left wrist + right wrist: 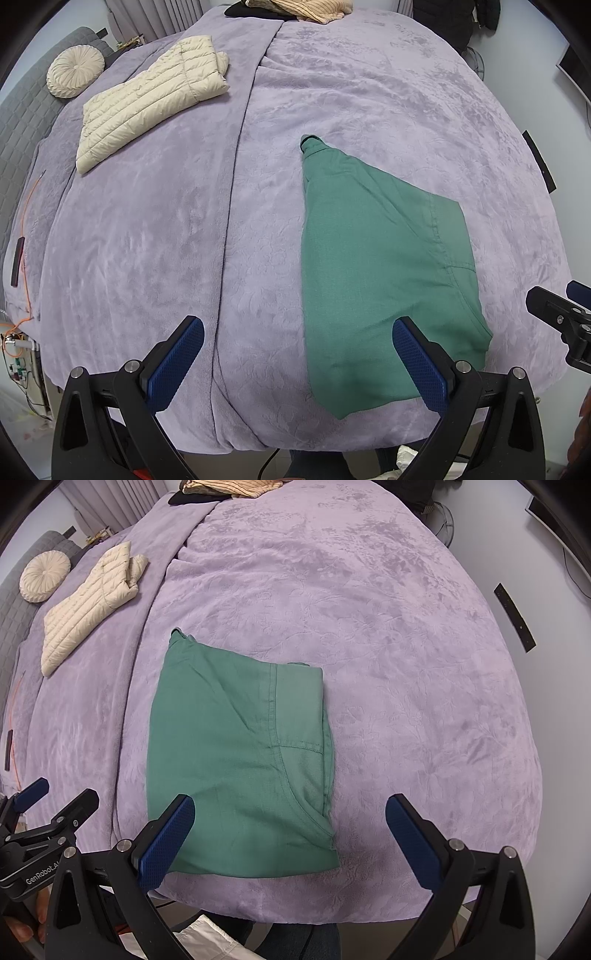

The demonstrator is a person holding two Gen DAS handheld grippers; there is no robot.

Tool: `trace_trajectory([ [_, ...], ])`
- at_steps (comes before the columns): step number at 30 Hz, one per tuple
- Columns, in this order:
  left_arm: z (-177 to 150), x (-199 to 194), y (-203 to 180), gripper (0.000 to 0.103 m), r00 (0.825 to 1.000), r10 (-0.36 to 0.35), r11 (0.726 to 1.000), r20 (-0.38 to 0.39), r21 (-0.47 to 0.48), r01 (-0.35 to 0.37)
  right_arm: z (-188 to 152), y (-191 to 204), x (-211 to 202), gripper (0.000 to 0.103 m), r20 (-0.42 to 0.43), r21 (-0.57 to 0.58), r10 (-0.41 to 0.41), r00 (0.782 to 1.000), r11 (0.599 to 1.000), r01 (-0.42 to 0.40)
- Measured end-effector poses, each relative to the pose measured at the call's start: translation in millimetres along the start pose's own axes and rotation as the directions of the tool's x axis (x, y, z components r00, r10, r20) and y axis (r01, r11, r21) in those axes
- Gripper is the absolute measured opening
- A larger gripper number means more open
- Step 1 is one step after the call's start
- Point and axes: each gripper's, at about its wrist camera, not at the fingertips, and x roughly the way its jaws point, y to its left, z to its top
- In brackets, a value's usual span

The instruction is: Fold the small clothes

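Folded green garment (236,768) mid-frame on purple blanket (406,664), left gripper (297,343) and right gripper (290,821) jaws spread, empty, cream jacket (147,103) upper left

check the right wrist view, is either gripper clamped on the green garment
No, the right gripper hangs wide open over the green garment and the left gripper is off to its side.

Bed with lilac plush blanket (147,240), grey quilted headboard (22,122) with round cream cushion (75,71) at left, pale walls (554,646), grey curtains (155,16) behind.
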Motion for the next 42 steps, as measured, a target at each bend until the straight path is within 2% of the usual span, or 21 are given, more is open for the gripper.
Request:
trace_trajectory([
  [42, -3.8, -1.7, -4.4, 0.102, 1.0, 0.001, 1.0, 0.001, -0.002, -0.001, -1.7, 0.0, -1.2, 0.103, -0.001, -0.001, 0.001, 1.0, 1.0, -0.001],
])
